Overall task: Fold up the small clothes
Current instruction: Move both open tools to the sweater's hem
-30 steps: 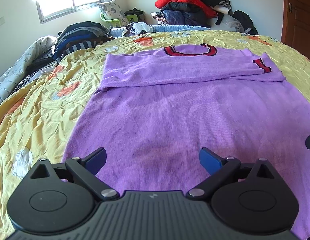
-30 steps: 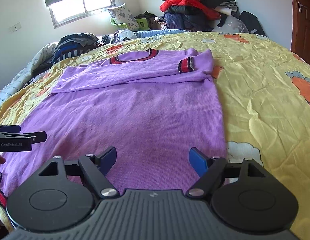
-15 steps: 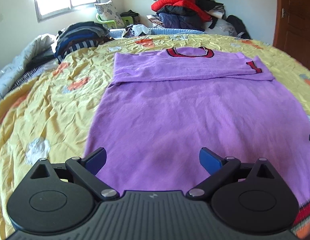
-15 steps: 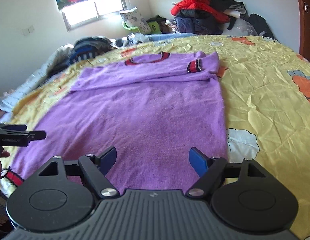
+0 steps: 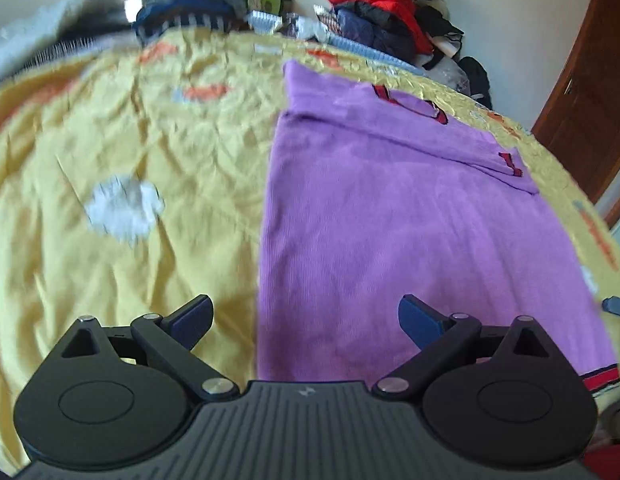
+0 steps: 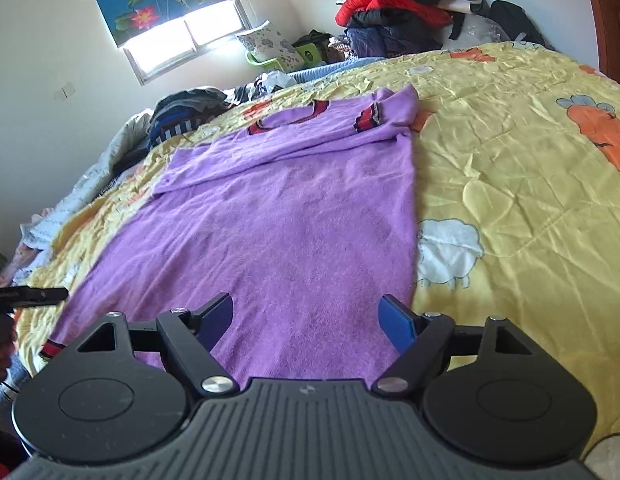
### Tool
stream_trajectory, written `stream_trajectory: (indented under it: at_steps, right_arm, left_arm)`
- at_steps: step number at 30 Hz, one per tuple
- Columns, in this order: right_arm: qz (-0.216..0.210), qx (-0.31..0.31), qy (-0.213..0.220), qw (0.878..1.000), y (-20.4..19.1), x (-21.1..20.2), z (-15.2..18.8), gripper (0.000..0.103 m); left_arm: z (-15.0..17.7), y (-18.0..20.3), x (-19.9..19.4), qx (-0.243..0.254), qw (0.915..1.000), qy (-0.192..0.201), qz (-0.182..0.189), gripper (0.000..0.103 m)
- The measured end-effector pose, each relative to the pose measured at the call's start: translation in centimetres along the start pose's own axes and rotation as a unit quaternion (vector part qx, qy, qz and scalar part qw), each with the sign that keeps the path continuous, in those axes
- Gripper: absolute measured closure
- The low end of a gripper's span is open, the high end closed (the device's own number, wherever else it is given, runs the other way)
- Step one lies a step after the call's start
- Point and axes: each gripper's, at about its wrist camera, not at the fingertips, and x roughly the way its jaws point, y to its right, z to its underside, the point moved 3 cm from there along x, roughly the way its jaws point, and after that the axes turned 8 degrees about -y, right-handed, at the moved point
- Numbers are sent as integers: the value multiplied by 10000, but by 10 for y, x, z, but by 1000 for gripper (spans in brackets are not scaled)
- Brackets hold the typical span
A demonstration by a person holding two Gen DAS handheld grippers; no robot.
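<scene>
A purple sweater with red and dark trim lies flat on the yellow bedspread, both sleeves folded across its chest. It also shows in the right wrist view. My left gripper is open and empty, above the sweater's left edge near the hem. My right gripper is open and empty, above the hem at the sweater's right side. The left gripper's tip shows at the left edge of the right wrist view.
Piles of clothes lie at the far side of the bed, and more dark clothes at the far left. A window is in the back wall. A brown door stands at the right. The bed's near edge is just below the hem.
Both grippers have drawn back toward the sweater's hem. The left one has swung left, over the sweater's left edge; the right view has tilted. Both stay open.
</scene>
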Motion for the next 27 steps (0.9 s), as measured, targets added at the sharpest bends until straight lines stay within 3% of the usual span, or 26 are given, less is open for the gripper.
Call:
stream_trajectory:
  at_steps: [14,16,18,24,27]
  right_arm:
    - [-247,188,-445,9985,24,-25,25,24]
    - [-446,334,-541,9970,30,-26,29,25]
    - [-703,495,-658,9941,34,-25,35,39]
    - [-1425,869,-676,9837,39,-16,41,42]
    - [-1694,1043,-687,9776,39,-7,39,49]
  left_arm:
    - [11,-11,9,412,9929,-171,1105,2]
    - [9,-12,11,435,9902,-167,1315,1]
    - [8,-13,13,412,9878,-118,1498,1]
    - [2,-22,19,117,9773,-76,2116,1]
    - [-3,-19,24,116,9753,-67,2204,1]
